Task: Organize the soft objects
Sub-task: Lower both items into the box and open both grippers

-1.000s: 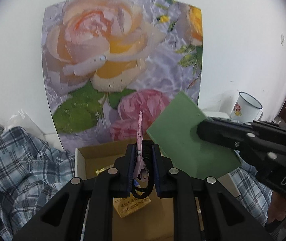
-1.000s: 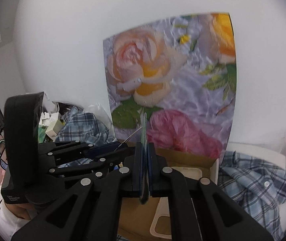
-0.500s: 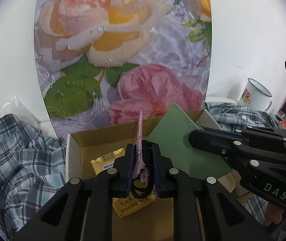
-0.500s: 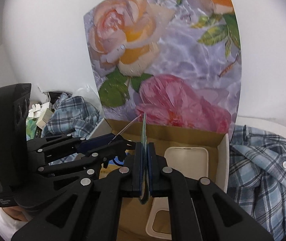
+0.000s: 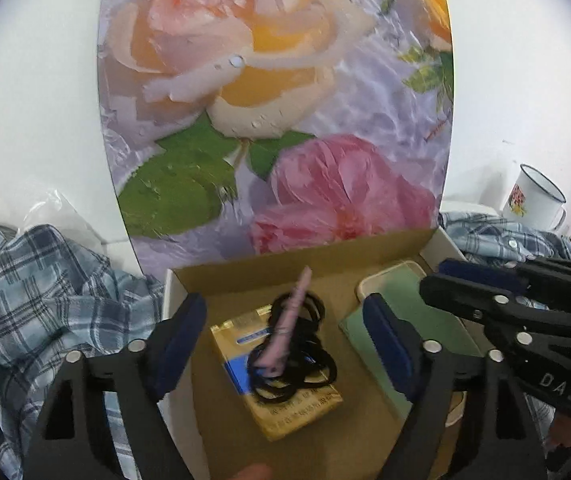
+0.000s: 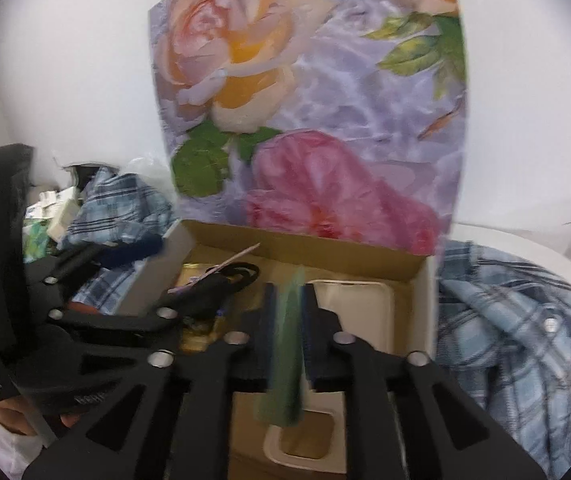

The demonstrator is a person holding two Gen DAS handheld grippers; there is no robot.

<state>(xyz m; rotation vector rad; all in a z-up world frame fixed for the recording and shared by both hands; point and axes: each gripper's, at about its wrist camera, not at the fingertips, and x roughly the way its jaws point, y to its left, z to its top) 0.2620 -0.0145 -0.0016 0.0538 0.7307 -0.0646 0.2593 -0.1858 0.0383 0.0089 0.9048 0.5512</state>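
My left claw (image 5: pixel 285 336) tilts down over the box (image 5: pixel 253 276), opening, hair ties (image 5: pixel 297 364) loose below; right claw (image 6: pixel 289 312) opening, green sheet (image 6: pixel 285 360) between.

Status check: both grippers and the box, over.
Left gripper opening, hair ties dropped into cardboard box. Right gripper opening, green sheet between jaws. Nothing blocking.
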